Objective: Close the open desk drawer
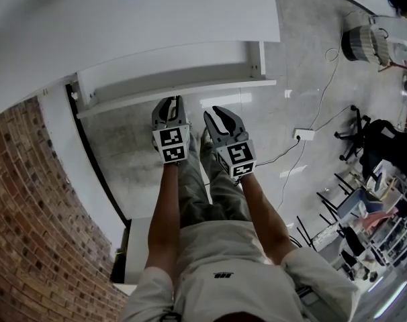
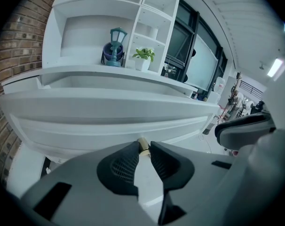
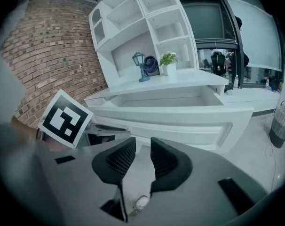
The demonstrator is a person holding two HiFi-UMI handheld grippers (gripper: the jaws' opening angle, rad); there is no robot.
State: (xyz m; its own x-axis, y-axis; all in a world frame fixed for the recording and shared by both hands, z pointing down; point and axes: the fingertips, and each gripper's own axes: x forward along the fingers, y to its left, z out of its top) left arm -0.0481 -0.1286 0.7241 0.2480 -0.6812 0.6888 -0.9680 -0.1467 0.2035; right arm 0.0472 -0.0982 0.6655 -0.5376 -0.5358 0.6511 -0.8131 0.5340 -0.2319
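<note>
The white desk [image 1: 123,25] has its drawer [image 1: 176,89] pulled out towards me. It fills the left gripper view as a wide white front panel [image 2: 109,112] and shows lower right of the shelves in the right gripper view [image 3: 180,121]. My left gripper [image 1: 170,100] is at the drawer front, its tips [image 2: 144,144] shut on a small pale knob [image 2: 143,146]. My right gripper [image 1: 213,111] hangs just right of it, short of the drawer front. Its jaws [image 3: 143,142] stand a narrow gap apart with nothing between them.
A brick wall [image 1: 35,200] runs along the left. On the desk stand a teal lantern [image 2: 115,48] and a potted plant [image 2: 143,55] under white shelves. A power strip with its cable [image 1: 304,134], a basket [image 1: 365,42] and black chairs [image 1: 371,139] are on the floor at right.
</note>
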